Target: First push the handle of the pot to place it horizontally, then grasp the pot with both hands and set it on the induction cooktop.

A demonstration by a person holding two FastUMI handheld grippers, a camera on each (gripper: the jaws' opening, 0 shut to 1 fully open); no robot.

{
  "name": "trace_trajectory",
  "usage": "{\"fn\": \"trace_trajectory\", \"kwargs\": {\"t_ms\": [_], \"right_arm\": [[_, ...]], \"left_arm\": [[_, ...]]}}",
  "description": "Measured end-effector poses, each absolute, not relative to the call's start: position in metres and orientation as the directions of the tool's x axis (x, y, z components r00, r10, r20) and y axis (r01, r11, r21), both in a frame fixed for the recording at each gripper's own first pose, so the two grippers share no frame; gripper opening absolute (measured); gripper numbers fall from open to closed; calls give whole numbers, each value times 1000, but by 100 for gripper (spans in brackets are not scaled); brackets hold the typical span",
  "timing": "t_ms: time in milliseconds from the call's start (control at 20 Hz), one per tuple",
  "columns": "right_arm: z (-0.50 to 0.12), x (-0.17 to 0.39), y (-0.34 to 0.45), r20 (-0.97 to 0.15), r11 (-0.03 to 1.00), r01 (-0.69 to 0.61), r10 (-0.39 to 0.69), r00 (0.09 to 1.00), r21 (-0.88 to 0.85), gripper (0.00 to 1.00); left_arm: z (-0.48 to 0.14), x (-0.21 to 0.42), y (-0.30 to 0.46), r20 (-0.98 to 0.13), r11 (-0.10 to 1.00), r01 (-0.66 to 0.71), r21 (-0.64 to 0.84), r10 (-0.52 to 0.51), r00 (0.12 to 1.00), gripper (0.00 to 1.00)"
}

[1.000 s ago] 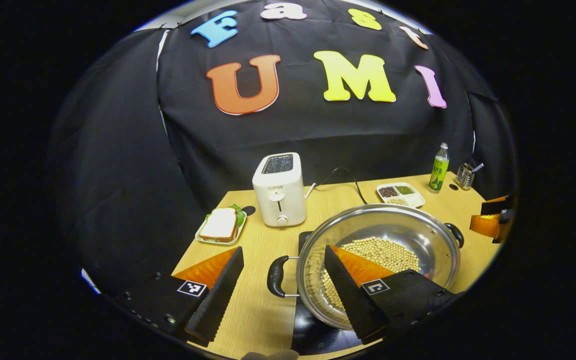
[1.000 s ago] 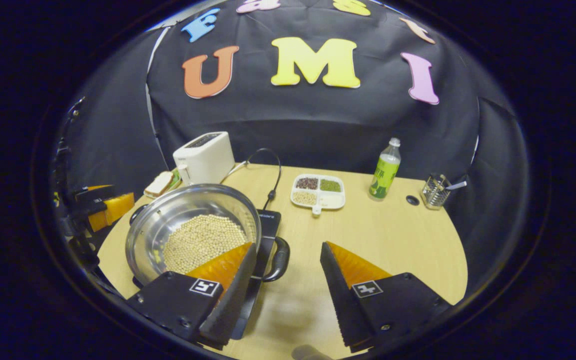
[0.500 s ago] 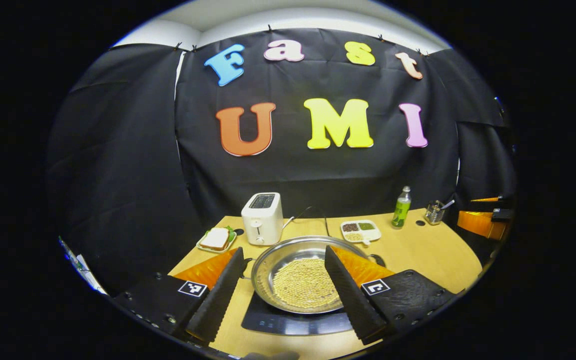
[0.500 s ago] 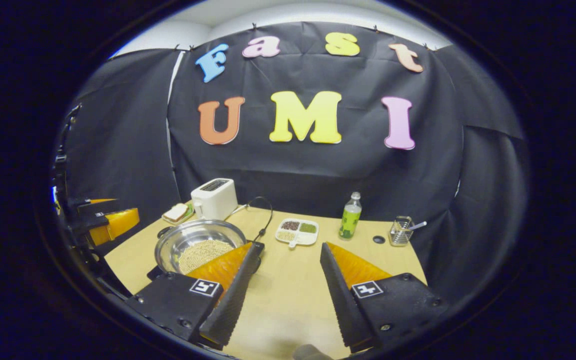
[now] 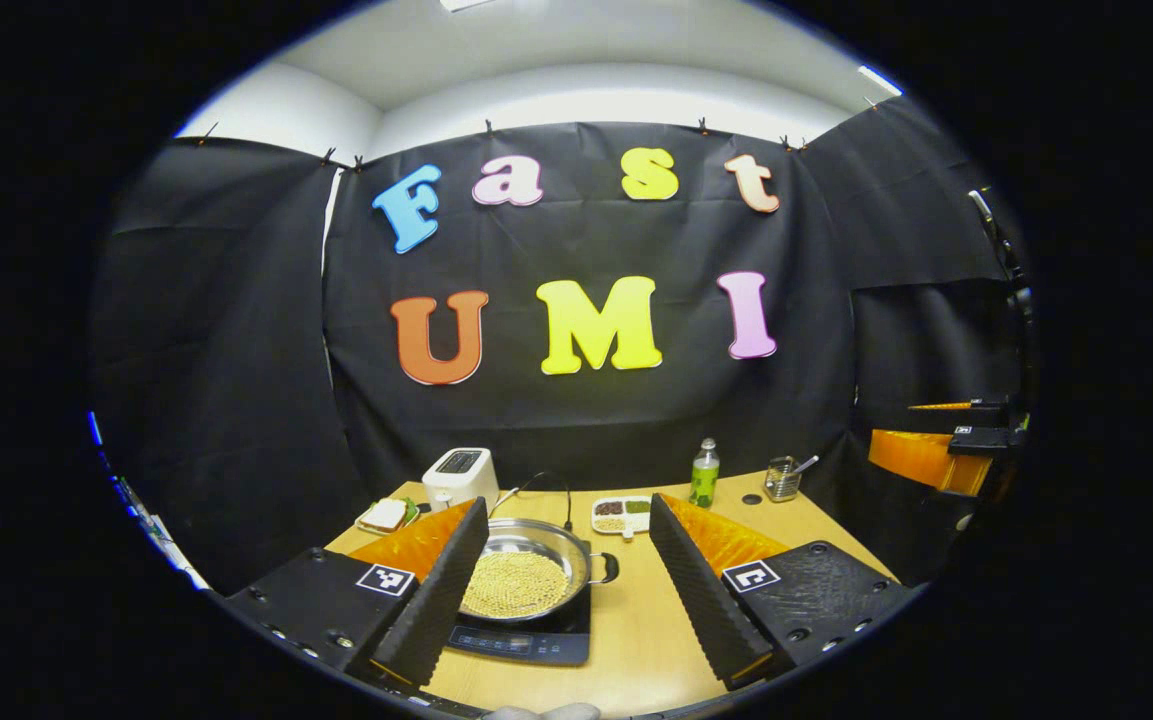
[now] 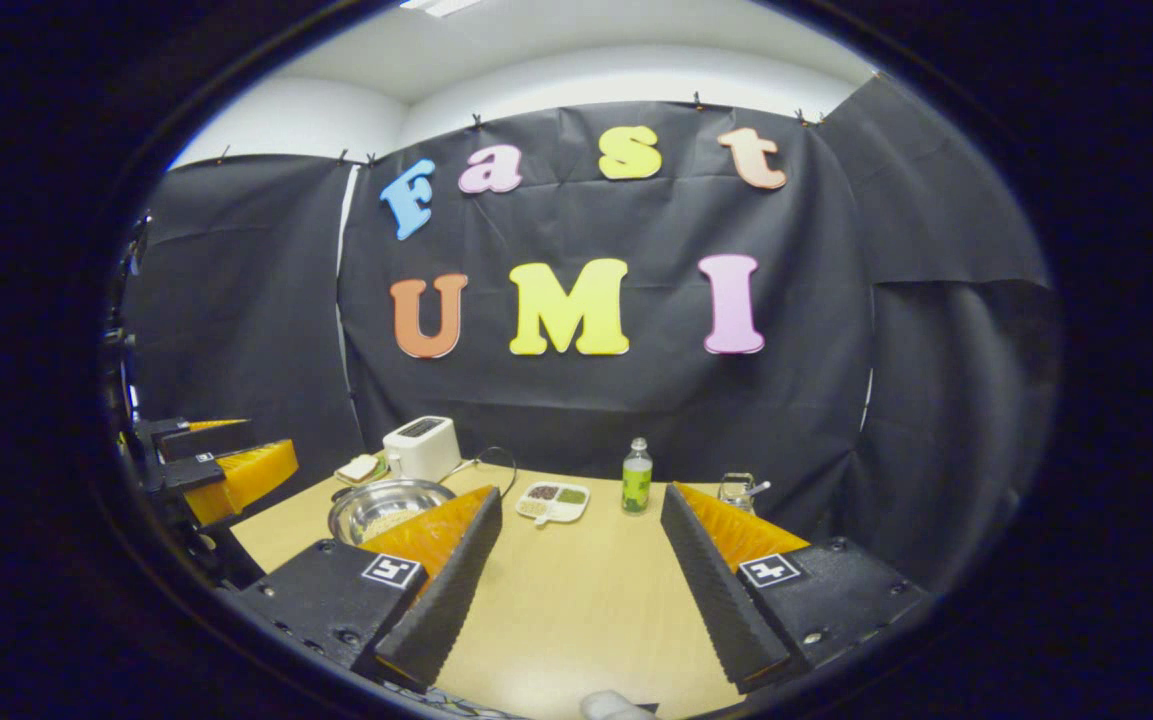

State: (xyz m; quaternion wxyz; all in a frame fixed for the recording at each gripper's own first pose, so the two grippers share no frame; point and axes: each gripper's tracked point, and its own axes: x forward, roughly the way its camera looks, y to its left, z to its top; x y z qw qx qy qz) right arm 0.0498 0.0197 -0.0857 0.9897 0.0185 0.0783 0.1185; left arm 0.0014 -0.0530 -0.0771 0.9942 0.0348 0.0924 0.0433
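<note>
The steel pot (image 5: 528, 575) sits on the black induction cooktop (image 5: 526, 640), soybeans heaped in its bowl, one black handle (image 5: 604, 568) sticking out sideways toward the bare middle of the table; the cooktop's front edge lies near the table's near edge.

The left gripper (image 5: 568, 588) is pulled back from the table with its fingers spread wide, grasping nothing; from the left gripper view the pot shows in the gap between them, well apart from both. The right gripper (image 6: 584, 580) is likewise held back and released, fingers far apart over a broad stretch of bare wooden table (image 6: 586, 590); in the right gripper view the pot (image 6: 381, 508) lies off to the left, partly behind one finger.

Along the far edge, close to the black cloth wall: a white toaster (image 5: 460, 475) at the left, a plate with a sandwich (image 5: 386, 516) beside it, a cable (image 5: 546, 485) looping from behind the pot, a white divided dish of beans (image 5: 621, 513), a green-labelled bottle (image 5: 704, 474), and a wire holder with a spoon (image 5: 784, 480) near the right corner; a dark round grommet hole (image 5: 751, 498) sits between bottle and holder.

Open room is widest at the table's centre and right, from the pot's handle over to the right edge; the left corner is crowded.

The bottle's label and the cooktop's panel markings are too small to read.
</note>
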Motion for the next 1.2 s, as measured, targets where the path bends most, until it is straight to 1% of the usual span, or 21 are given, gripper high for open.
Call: {"fn": "trace_trajectory", "kwargs": {"t_ms": [50, 100, 150, 400, 650, 700, 850, 900, 950, 1000, 1050, 1200], "right_arm": [[-80, 43, 9, -141, 972, -227, 233, 962, 57, 98], [-73, 36, -3, -129, 973, -221, 228, 965, 63, 100], [-66, 29, -14, -114, 974, -214, 221, 969, 69, 98], [-34, -1, -64, -35, 982, -179, 181, 983, 60, 98], [-28, -28, -98, 2, 988, -145, 145, 989, 46, 100], [-28, -33, -105, 4, 990, -133, 133, 991, 40, 98], [-27, -47, -125, 23, 995, -97, 97, 995, 26, 100], [-27, -51, -128, 23, 995, -92, 91, 996, 29, 98], [-28, -55, -131, 24, 996, -86, 86, 996, 36, 100], [-28, -57, -133, 20, 996, -81, 81, 997, 41, 100], [-29, -60, -133, 18, 996, -82, 81, 997, 44, 98], [-30, -68, -132, 22, 996, -84, 83, 996, 36, 99]], "left_arm": [[-70, -2, -65, -171, 994, -73, 76, 85, 982, 96], [-61, -5, -77, -157, 995, -64, 73, 75, 985, 96], [-51, -8, -87, -139, 996, -63, 70, 72, 988, 96], [-15, -32, -131, -71, 998, -57, 16, 58, 996, 96], [10, -54, -151, -8, 997, -61, 48, 62, 998, 96], [11, -59, -156, -5, 997, -56, 49, 56, 998, 95], [9, -72, -164, -12, 998, -47, 30, 47, 999, 95], [9, -75, -165, -16, 998, -48, 30, 49, 999, 95], [10, -77, -164, -14, 998, -50, 35, 51, 999, 96], [11, -79, -164, -12, 998, -50, 42, 51, 999, 96], [11, -83, -165, -10, 998, -50, 44, 51, 999, 95], [14, -88, -167, -5, 998, -45, 42, 45, 999, 95]]}}
